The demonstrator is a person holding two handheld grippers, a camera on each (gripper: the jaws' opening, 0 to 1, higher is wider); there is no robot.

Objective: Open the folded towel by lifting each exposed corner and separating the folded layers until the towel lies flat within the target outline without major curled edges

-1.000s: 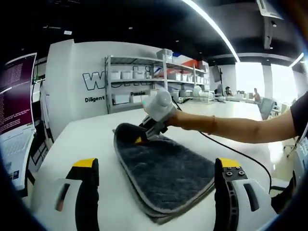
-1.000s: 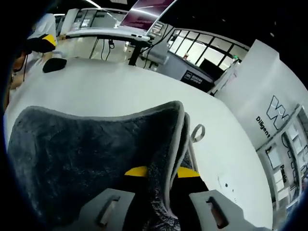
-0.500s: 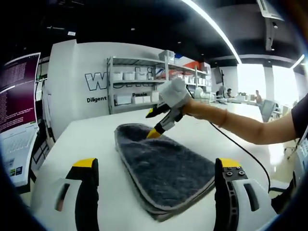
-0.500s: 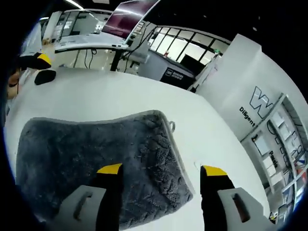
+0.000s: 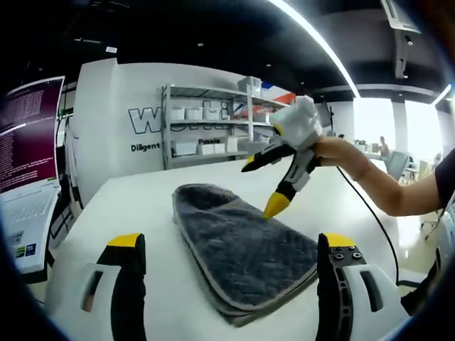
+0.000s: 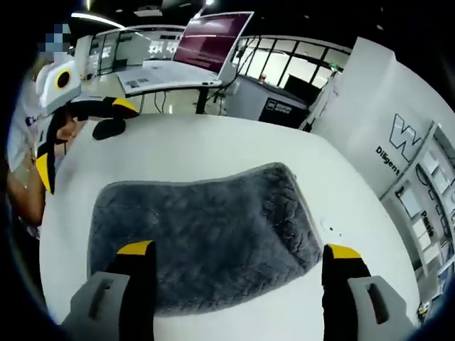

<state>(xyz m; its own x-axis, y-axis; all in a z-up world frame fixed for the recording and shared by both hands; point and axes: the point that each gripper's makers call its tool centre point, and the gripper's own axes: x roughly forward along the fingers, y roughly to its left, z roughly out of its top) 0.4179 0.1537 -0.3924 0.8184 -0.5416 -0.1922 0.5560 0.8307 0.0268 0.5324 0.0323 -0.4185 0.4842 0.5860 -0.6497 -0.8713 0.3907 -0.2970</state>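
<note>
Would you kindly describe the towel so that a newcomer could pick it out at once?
Look at the large white table in front of the shelving unit. Near its middle lies the towel, a dark grey fluffy cloth folded in layers with a pale stitched border. It is the table's one soft, dark, flat thing between the yellow-tipped grippers.

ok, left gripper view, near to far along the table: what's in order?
Left gripper's yellow-tipped jaws, open → folded grey fluffy towel on white table → right gripper held above the towel's far part → metal storage shelf with white bins.

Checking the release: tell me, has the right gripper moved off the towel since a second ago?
Yes. The right gripper let go, rising off the towel toward the shelving.
</note>
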